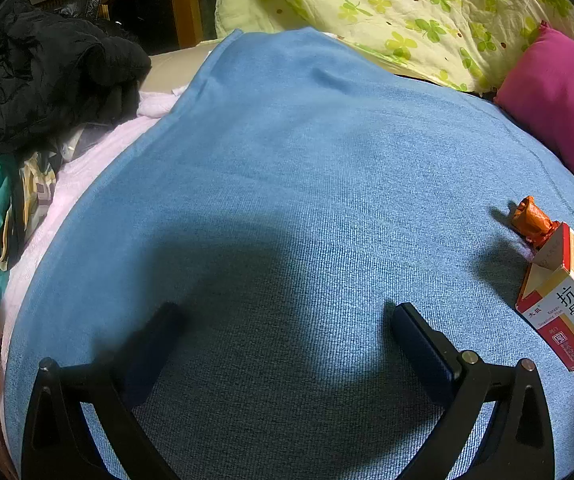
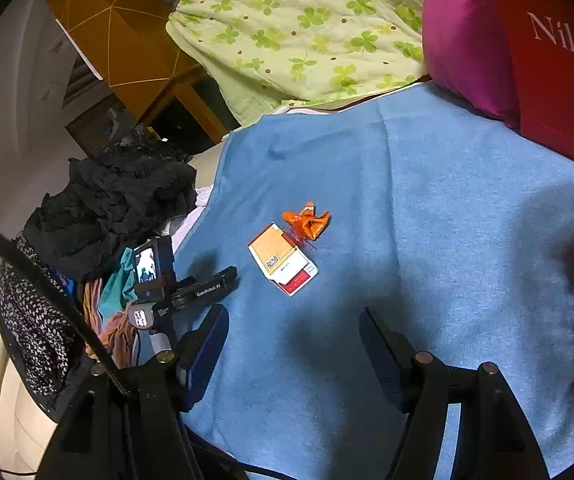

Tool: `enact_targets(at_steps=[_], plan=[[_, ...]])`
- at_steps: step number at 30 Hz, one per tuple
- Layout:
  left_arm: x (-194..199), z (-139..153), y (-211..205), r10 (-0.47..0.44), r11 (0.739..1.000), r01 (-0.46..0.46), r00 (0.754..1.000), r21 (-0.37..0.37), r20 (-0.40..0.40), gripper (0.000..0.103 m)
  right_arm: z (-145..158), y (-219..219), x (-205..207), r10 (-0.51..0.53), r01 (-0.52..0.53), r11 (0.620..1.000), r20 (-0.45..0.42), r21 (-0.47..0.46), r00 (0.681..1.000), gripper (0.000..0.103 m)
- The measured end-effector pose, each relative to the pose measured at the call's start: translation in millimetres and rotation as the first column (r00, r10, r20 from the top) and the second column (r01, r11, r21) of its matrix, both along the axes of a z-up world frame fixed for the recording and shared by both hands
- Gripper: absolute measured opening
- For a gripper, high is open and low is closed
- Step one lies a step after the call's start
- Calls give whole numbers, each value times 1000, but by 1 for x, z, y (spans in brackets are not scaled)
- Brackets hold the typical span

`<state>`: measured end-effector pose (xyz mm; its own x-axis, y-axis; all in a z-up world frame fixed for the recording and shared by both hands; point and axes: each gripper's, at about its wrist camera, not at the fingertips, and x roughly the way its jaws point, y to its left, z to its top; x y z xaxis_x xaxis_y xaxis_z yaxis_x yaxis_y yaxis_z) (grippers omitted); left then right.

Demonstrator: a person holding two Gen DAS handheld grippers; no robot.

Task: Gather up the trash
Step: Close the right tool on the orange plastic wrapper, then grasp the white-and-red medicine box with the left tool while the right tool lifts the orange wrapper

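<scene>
Nearest in each wrist view are the black two-finger grippers, both held over a light blue knit blanket (image 2: 427, 208) that covers the bed. The left gripper (image 1: 283, 344) has its jaws spread wide with only blanket between them; in the right wrist view it shows at the left edge of the blanket, its small camera screen lit. The right gripper (image 2: 293, 344) also stands with its jaws apart, nothing between the pads.

Just beyond the right gripper, about mid-blanket, lies the trash: a flattened white, orange and red cardboard medicine box (image 2: 283, 264) with its flap open, and touching its far end a crumpled orange foil wrapper (image 2: 307, 222). In the left wrist view the same pair sits at the far right edge, the box (image 1: 567, 300) nearer and the wrapper (image 1: 533, 220) behind it.

Along the left side a pale pink sheet (image 1: 83, 176) shows under the blanket, heaped with a black crumpled garment (image 2: 119, 200) and teal and patterned cloth. At the far right lie a magenta cushion (image 2: 463, 40) and a dark red box with white lettering (image 2: 559, 60). Farthest back, a pale green clover-print quilt (image 2: 299, 28) is bunched up, with orange-brown wooden furniture (image 2: 119, 36) to its left.
</scene>
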<state>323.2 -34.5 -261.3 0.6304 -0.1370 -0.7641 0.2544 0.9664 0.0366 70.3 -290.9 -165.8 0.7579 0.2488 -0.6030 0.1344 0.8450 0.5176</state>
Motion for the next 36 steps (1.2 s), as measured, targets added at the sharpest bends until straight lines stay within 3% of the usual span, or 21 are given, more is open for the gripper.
enact_targets(at_steps=[14,27,33,36], plan=[[0,0,0,0,1000,0,1000,0,-1,103,1,9,46,67,-67,998,17,-15,998,72],[0,0,0,1,1000,-1,1000,-1,0,103,-32,-18,141,64,-63,997,-41,36,997,72],[-1,1,0,15,1000,-15,1000,0,-18,103,-53,-19,200,151,-153,988,-122,-6,981,58],[-5,2,2,8,1000,-9,999,-11,-41,103,-66,-10,224,213,-222,975,-179,-27,960,56]])
